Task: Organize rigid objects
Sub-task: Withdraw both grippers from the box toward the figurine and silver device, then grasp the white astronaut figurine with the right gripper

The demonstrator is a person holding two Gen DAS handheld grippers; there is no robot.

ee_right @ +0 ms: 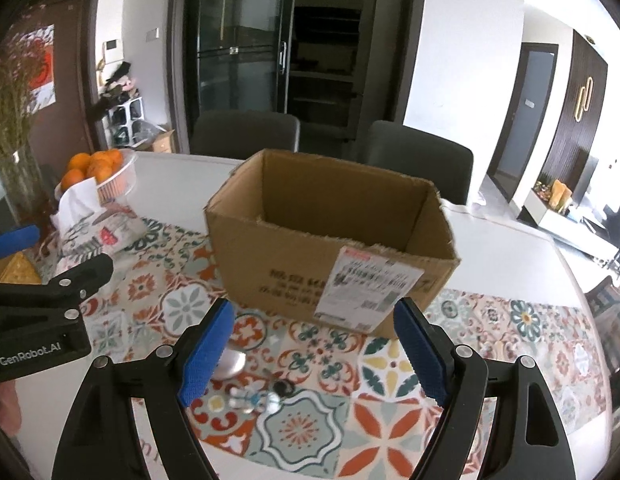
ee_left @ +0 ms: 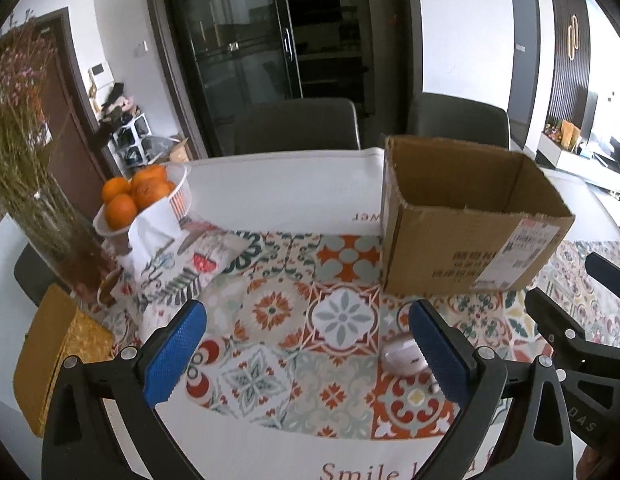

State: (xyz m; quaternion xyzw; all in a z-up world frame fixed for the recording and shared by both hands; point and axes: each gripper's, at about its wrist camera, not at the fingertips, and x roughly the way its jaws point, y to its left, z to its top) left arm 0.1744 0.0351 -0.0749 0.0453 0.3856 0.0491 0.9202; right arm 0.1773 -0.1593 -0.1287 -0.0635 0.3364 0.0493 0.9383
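Cardboard box (ee_right: 333, 264) open-topped, oranges (ee_left: 136, 194) in bowl (ee_left: 178, 196)

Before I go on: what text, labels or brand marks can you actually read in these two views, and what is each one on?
"GenRobot.AI": white print on the black left gripper body.
"Smile": red script on the white tablecloth edge; the following words are hidden.
"DAS": partial lettering on the right gripper body.
Brown open cardboard box: dark printed characters and a white shipping label, both too blurred to read.

Both wrist cameras look forward and down along their own blue fingers, low over the patterned cloth (ee_left: 278, 308). The 2 views share the cardboard box (ee_left: 465, 220) ahead, seen nearer from the right.
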